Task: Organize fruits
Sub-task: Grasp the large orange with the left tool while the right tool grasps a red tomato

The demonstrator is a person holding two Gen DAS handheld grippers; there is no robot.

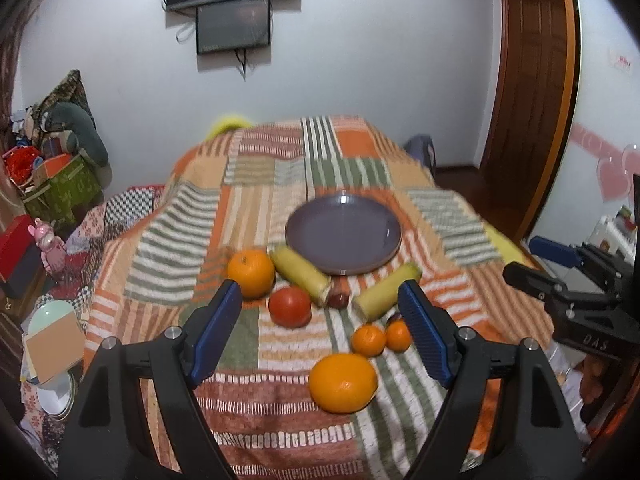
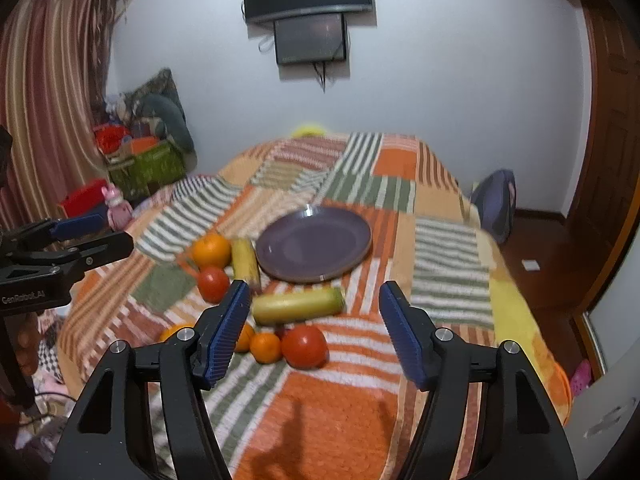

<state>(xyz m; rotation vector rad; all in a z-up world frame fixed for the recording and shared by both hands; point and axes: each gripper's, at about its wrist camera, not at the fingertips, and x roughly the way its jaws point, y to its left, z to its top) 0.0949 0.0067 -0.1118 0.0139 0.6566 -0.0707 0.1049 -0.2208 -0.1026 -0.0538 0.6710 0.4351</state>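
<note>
An empty purple plate (image 1: pixel 343 233) (image 2: pixel 314 243) lies on a striped patchwork cloth. Before it lie two yellow corn-like cobs (image 1: pixel 301 271) (image 1: pixel 386 289), a big orange (image 1: pixel 251 273), a red tomato (image 1: pixel 290 306), two small mandarins (image 1: pixel 368 340) (image 1: pixel 398 335) and a large orange (image 1: pixel 343 382). In the right wrist view a second tomato (image 2: pixel 305 346), a mandarin (image 2: pixel 265 347) and a cob (image 2: pixel 298 305) lie just ahead. My left gripper (image 1: pixel 320 300) is open and empty above the fruit. My right gripper (image 2: pixel 314 300) is open and empty above the near cob.
The cloth covers a raised surface whose edges drop away on the left (image 1: pixel 96 300) and right (image 2: pixel 532 320). Boxes and clutter (image 1: pixel 56 184) stand at the far left, a door (image 1: pixel 528 92) at the right, two screens (image 1: pixel 234 0) on the wall.
</note>
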